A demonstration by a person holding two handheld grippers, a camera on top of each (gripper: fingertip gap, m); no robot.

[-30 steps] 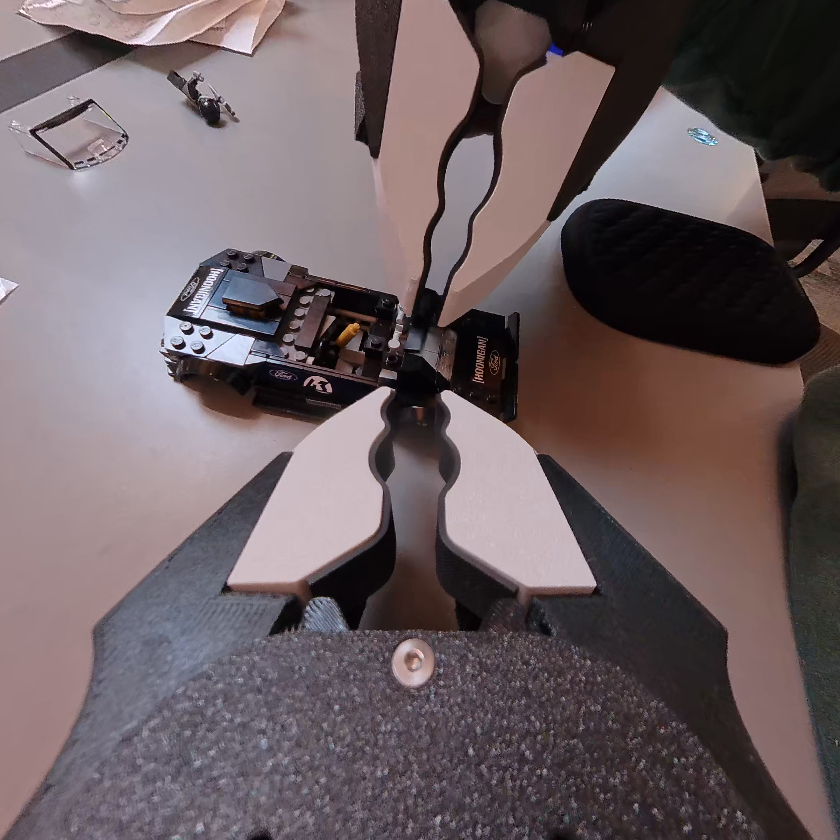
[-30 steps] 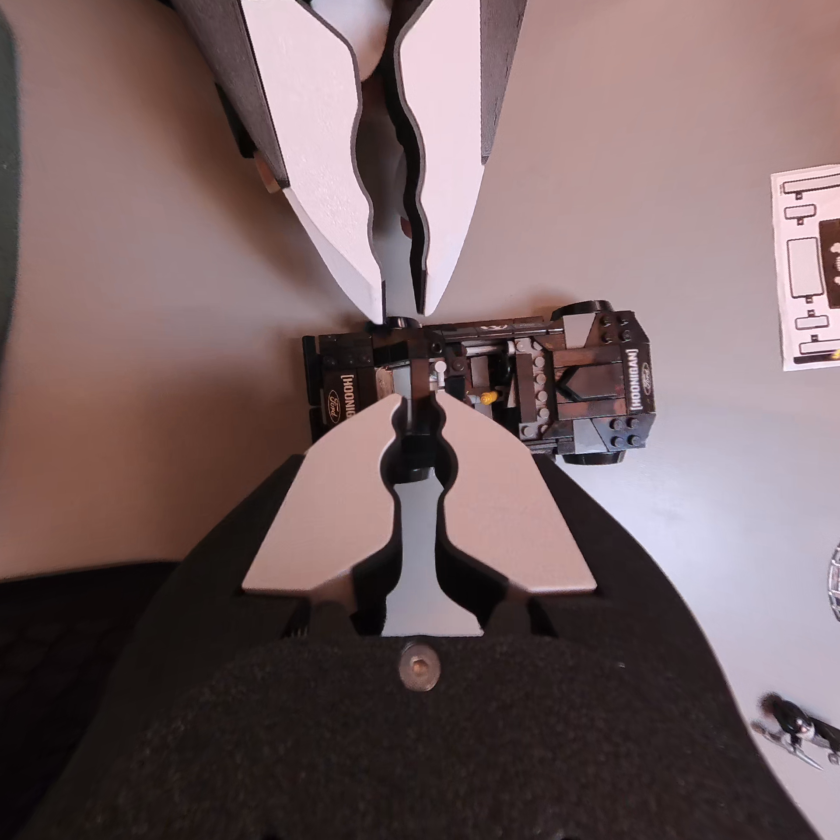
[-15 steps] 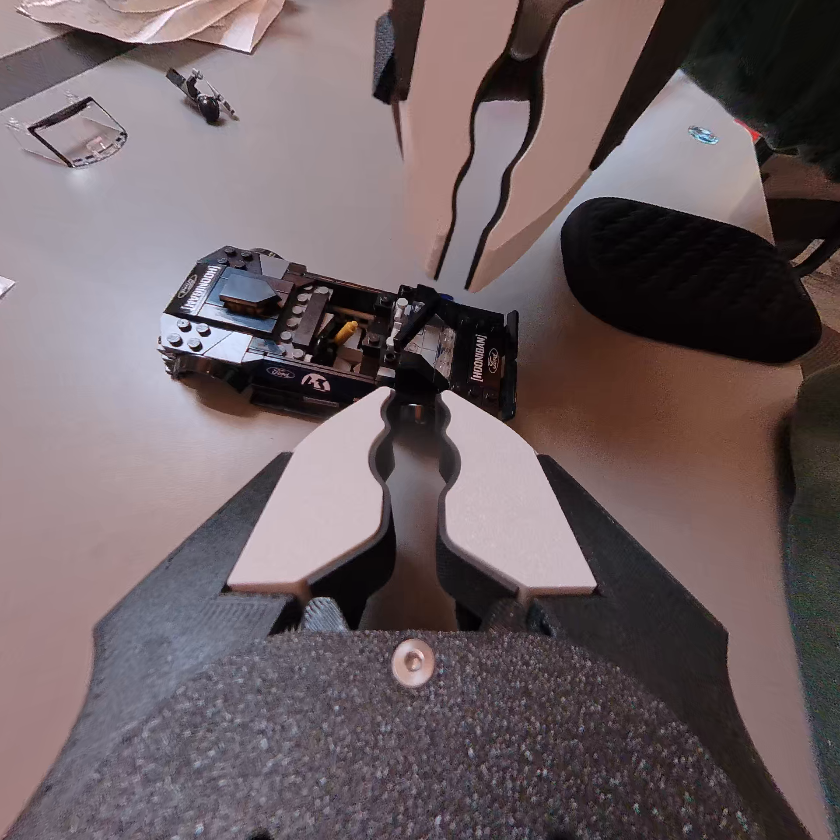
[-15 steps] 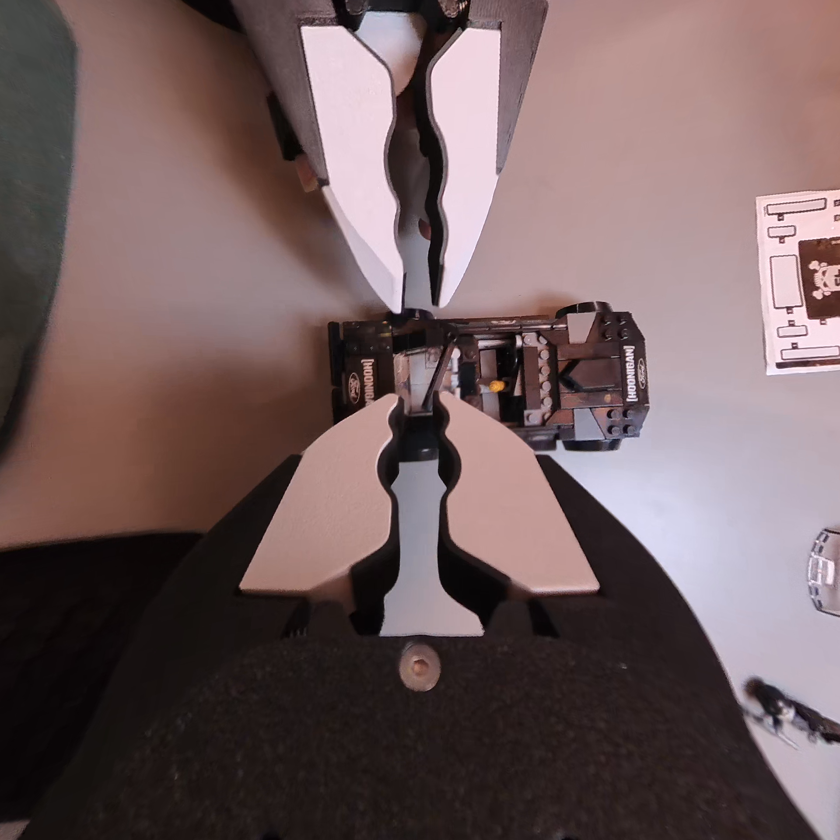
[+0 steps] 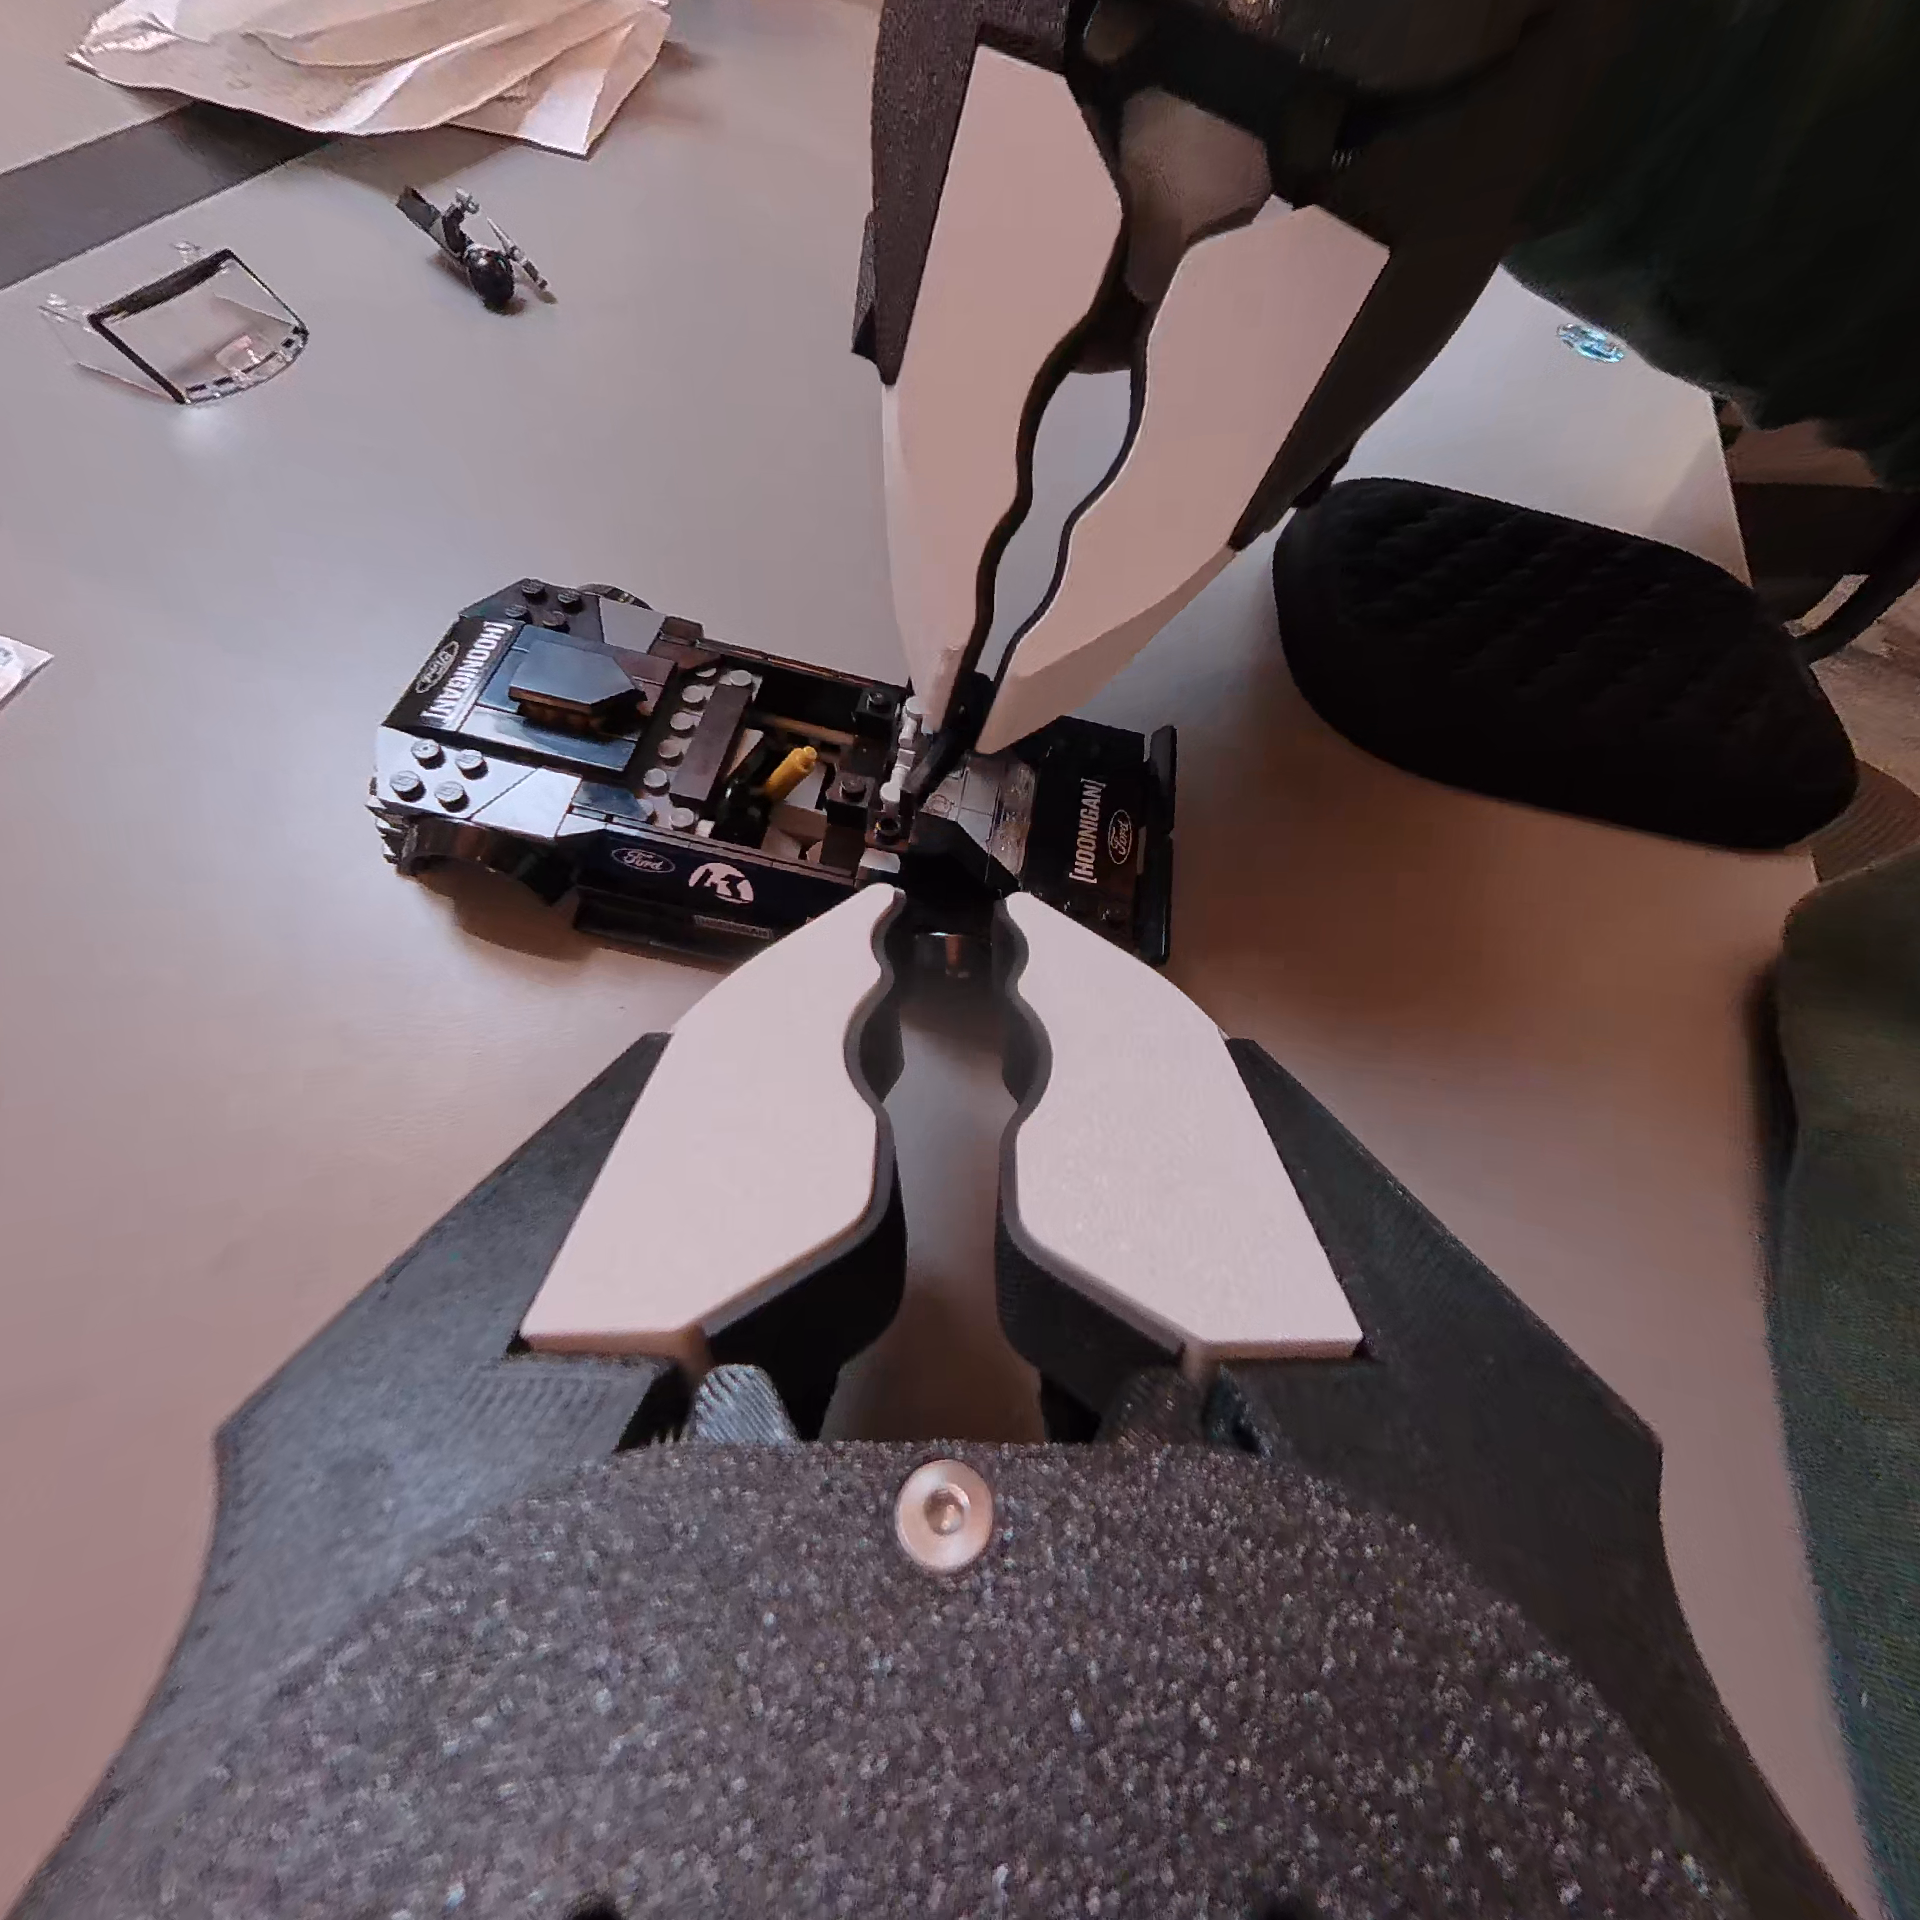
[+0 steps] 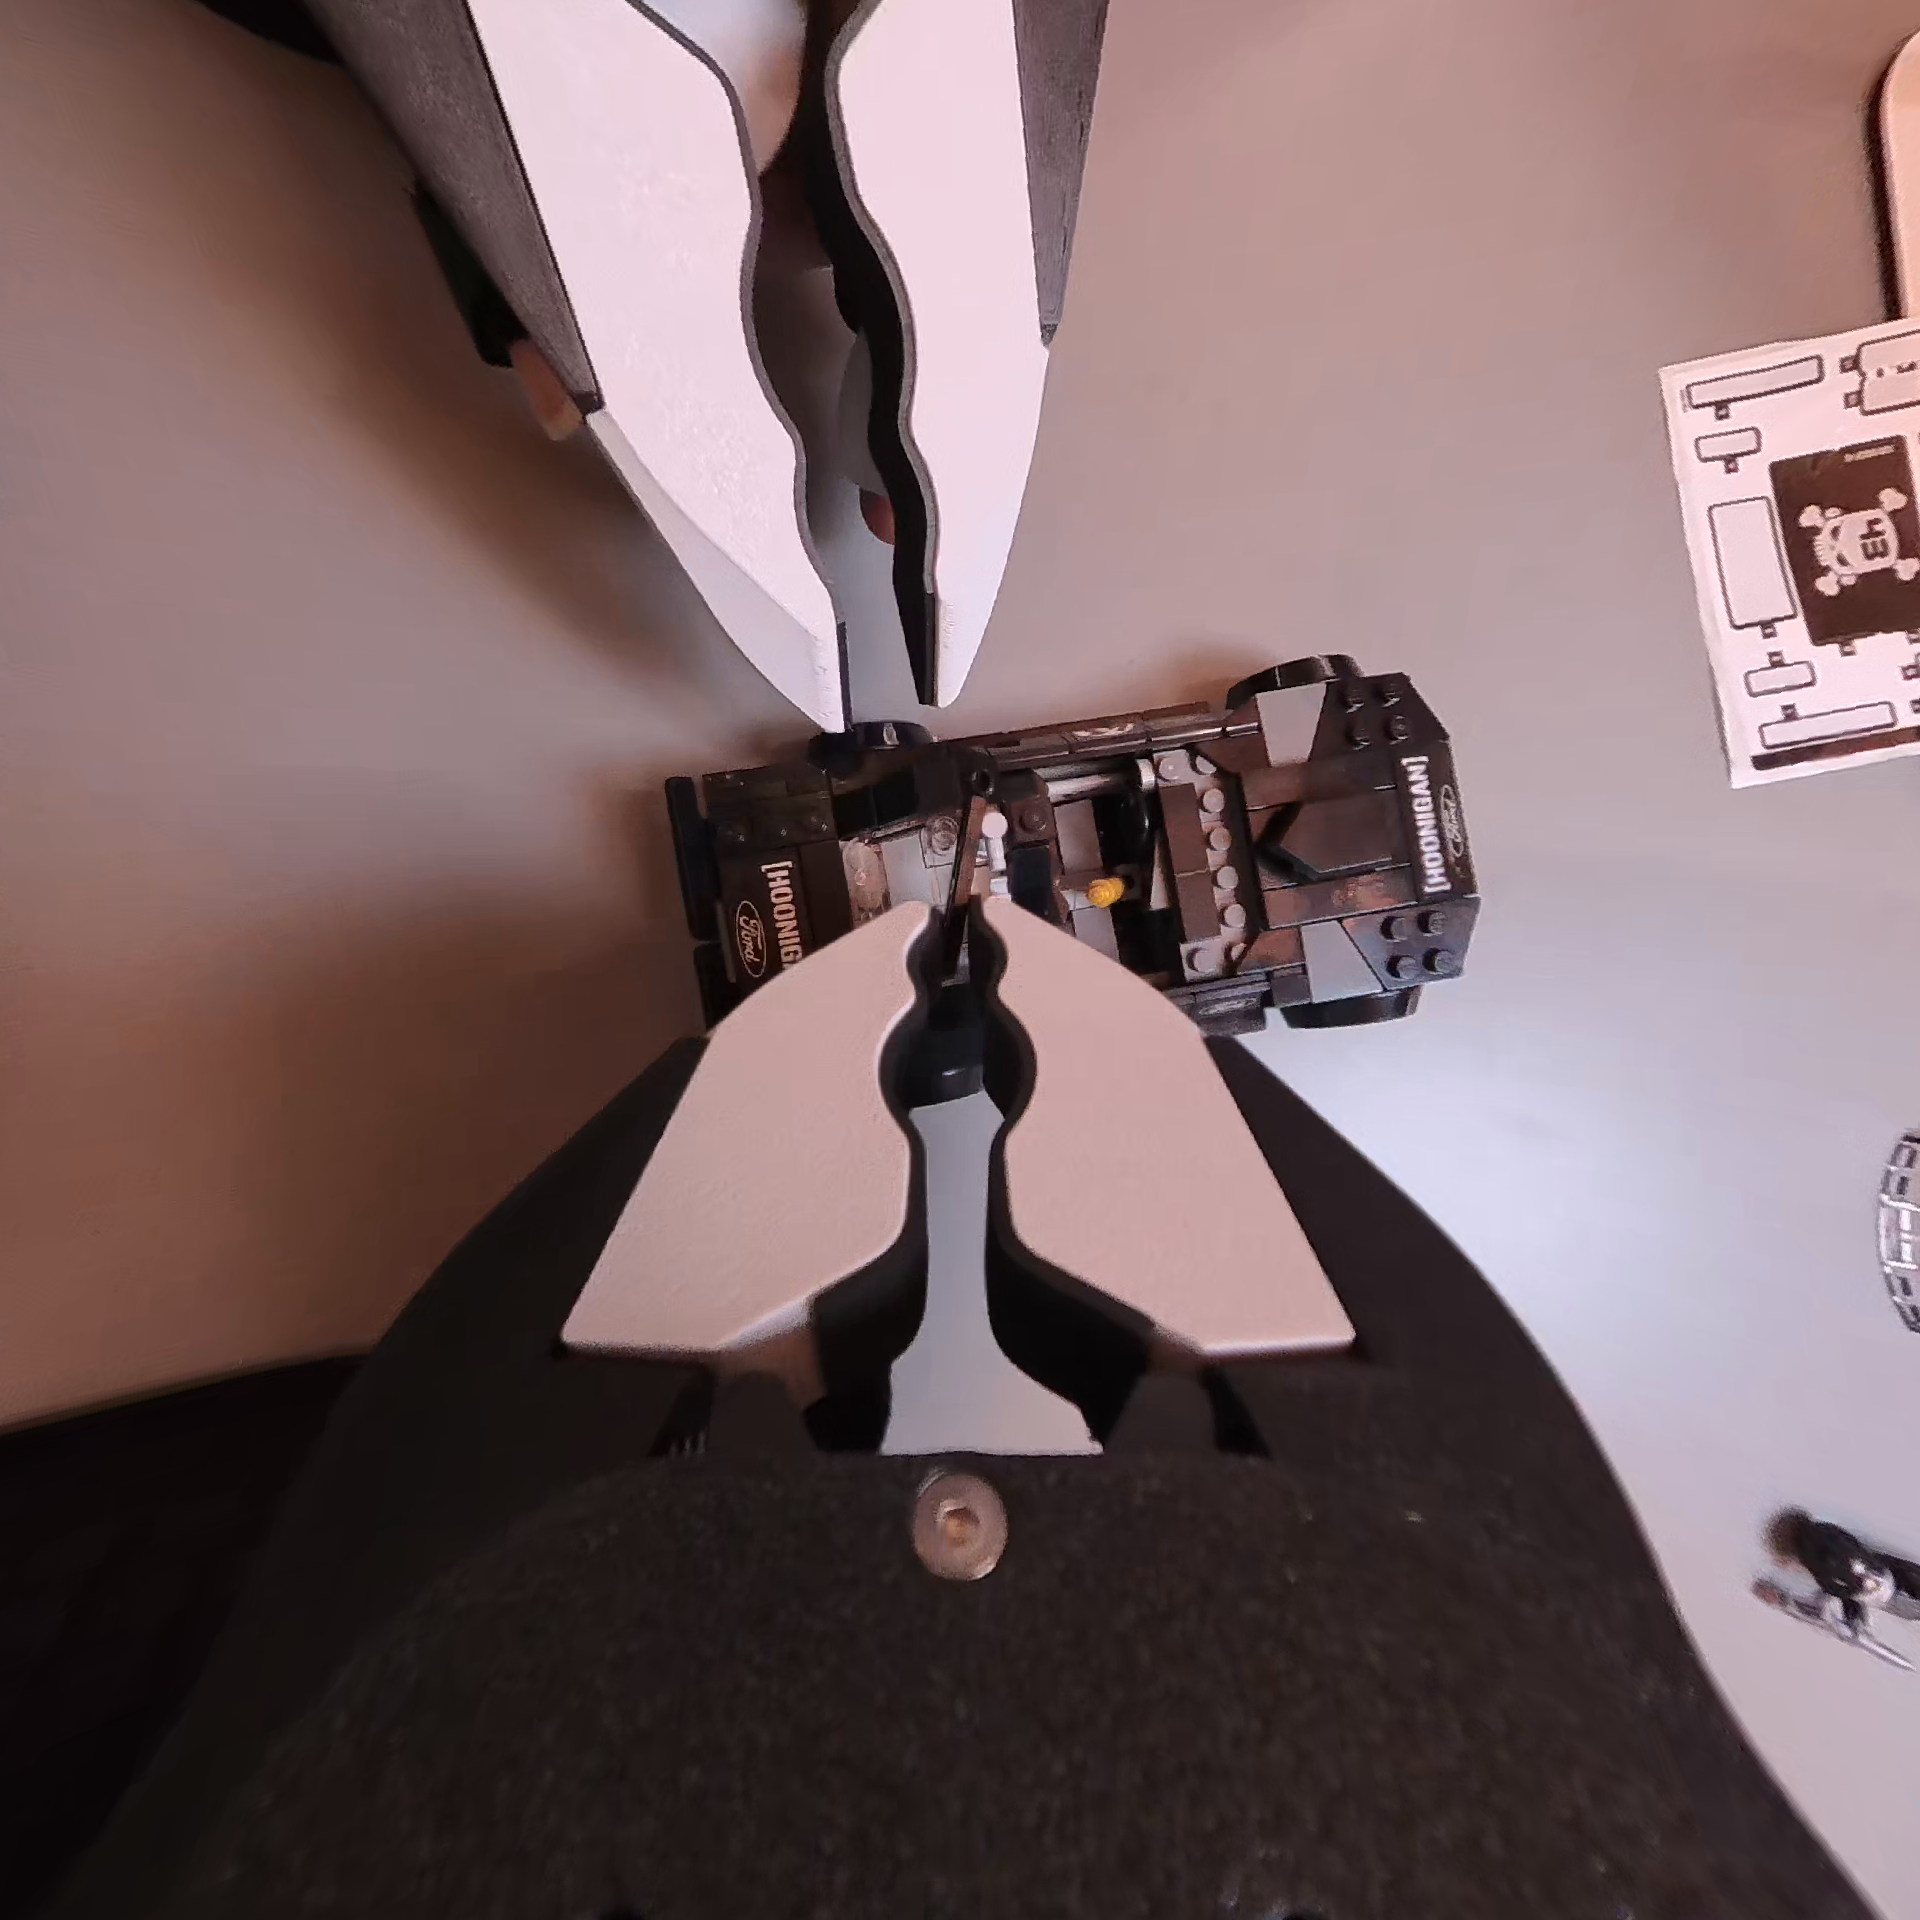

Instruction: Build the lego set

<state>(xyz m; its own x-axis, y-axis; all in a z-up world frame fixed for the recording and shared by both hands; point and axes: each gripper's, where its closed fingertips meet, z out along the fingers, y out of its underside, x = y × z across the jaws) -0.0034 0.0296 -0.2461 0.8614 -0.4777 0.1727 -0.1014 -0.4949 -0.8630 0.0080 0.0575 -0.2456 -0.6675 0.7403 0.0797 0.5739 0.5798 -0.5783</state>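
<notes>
A black lego car (image 5: 582, 769) lies on the grey table (image 5: 260, 987). My left gripper (image 5: 949, 902) is closed on the car's near side at the rear wheel arch and holds it. My right gripper (image 5: 961, 717) comes down from above, shut on a thin black bar (image 5: 928, 769) that stands tilted over the cockpit's rear. In the right wrist view the right gripper (image 6: 956, 920) pinches the thin black bar (image 6: 966, 852) over the car (image 6: 1299, 862). The left gripper (image 6: 883, 712) meets the car's far side there.
A clear windscreen piece (image 5: 182, 338), a small black and silver part (image 5: 483, 255) and crumpled bags (image 5: 395, 62) lie at the far left. A black padded armrest (image 5: 1538, 665) is at the right. A sticker sheet (image 6: 1808, 561) lies beyond the car's nose. The tips of both grippers are at nearly the same place. The clear windscreen piece (image 5: 182, 338) lies around 25 cm away from my right fingertips.
The right gripper lifted off the car, leaving the black bar tilted up, then came back down and now pinches that bar. The left gripper and the car have barely moved.
</notes>
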